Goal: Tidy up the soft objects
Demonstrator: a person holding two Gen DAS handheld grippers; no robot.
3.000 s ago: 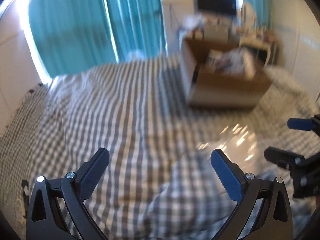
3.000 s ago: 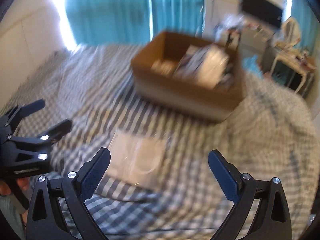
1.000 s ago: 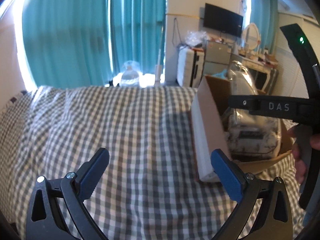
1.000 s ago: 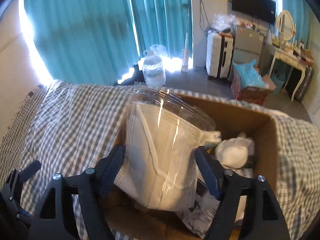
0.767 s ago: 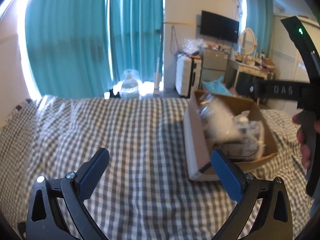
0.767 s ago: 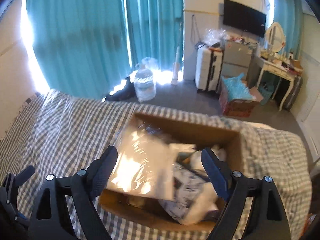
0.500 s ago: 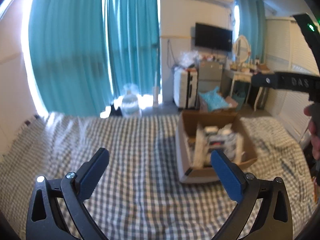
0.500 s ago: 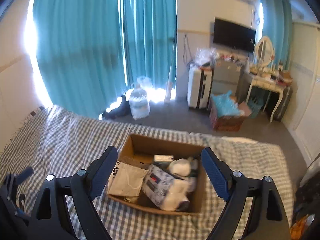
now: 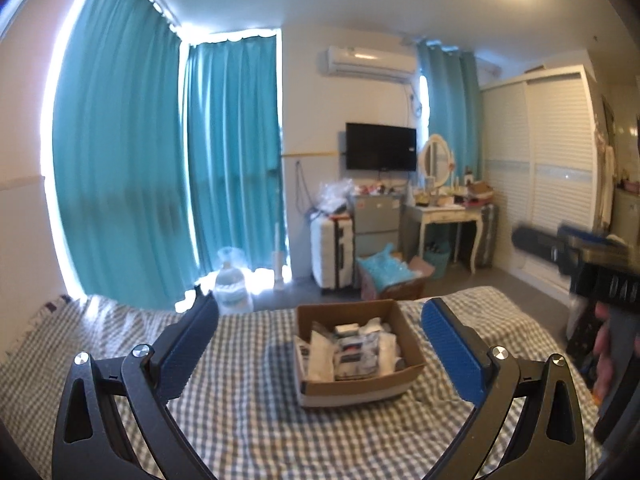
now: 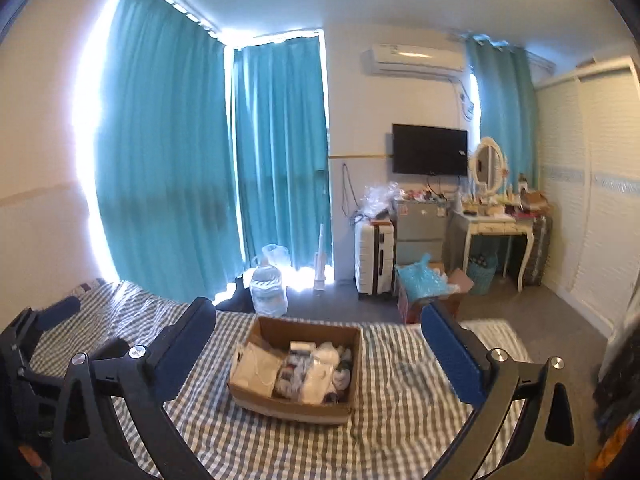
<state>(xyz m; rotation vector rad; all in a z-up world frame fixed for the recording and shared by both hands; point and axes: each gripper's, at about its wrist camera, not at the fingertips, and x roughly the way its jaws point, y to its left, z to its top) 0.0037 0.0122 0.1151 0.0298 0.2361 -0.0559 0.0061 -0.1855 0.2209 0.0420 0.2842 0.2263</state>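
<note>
Cardboard box [image 10: 296,402], filled with soft packets [image 10: 256,368], is seen resting on the checked bed [image 10: 400,392]; right gripper [image 10: 320,350], jaws just opened wide, and left gripper [image 9: 320,344] are both held spread and empty
</note>
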